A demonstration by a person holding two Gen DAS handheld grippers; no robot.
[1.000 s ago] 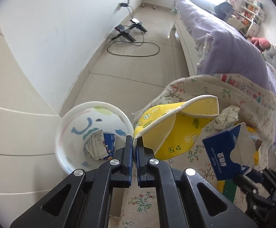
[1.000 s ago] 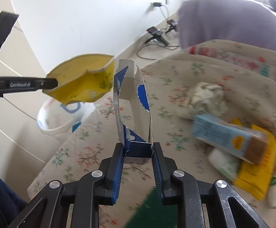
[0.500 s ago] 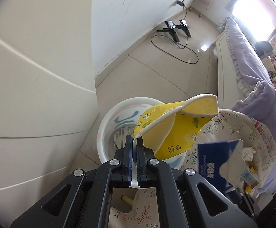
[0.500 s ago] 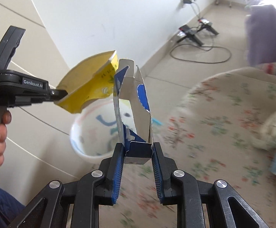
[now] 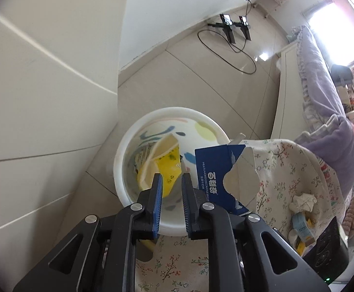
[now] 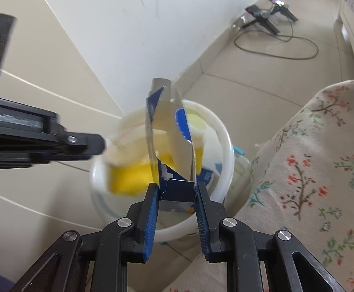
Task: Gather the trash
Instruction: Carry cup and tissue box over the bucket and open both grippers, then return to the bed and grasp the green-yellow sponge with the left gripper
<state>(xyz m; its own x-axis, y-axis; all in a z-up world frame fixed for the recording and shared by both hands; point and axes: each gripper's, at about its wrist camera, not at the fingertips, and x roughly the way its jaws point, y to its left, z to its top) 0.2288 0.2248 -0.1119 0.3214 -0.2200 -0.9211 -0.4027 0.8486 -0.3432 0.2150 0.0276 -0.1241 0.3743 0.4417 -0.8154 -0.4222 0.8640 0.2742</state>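
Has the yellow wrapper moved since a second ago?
Yes. The left gripper has opened and the yellow wrapper has dropped into the white bin.

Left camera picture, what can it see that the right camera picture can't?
Only the left wrist view shows the crumpled tissue and small cartons lying on the floral cloth, the bed with its purple blanket, and the white lettering on the blue box.

Only the right wrist view shows the right gripper pinching that box, and the left gripper from the side.

Both show the white bin with the yellow wrapper inside, the floral cloth and the floor cable.
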